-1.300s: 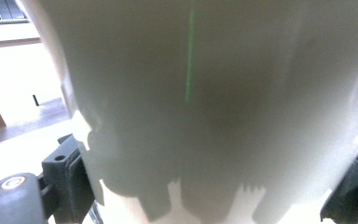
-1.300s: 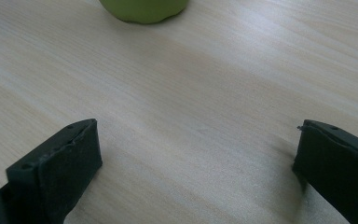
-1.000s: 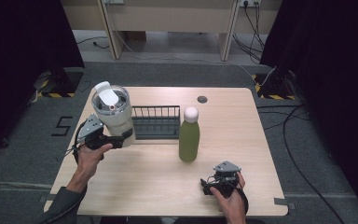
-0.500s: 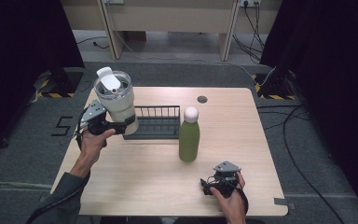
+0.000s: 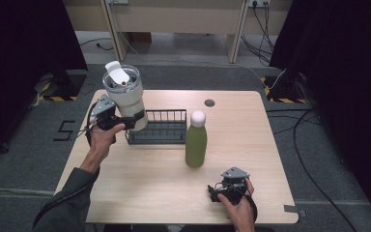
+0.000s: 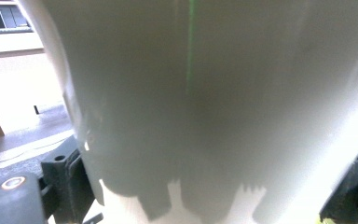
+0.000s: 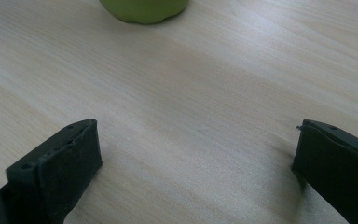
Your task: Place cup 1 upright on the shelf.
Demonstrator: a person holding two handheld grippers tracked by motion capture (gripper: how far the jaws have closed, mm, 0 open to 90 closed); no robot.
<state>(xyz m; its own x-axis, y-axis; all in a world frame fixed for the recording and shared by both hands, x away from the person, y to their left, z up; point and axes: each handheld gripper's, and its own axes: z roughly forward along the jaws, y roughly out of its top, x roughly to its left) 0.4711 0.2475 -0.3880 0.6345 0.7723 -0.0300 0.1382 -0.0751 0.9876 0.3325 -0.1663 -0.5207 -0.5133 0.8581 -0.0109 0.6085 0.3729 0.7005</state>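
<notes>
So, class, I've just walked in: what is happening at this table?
A person works with a gripper in each hand. The left gripper is shut on a white tumbler with a lid, held in the air above the left end of a black wire rack. The right gripper rests open on the table, near a green bottle standing upright.

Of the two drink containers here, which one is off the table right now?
The white tumbler, clamped in the left gripper and held above the wire rack's left end. The green bottle stands upright on the table, ungripped.
</notes>
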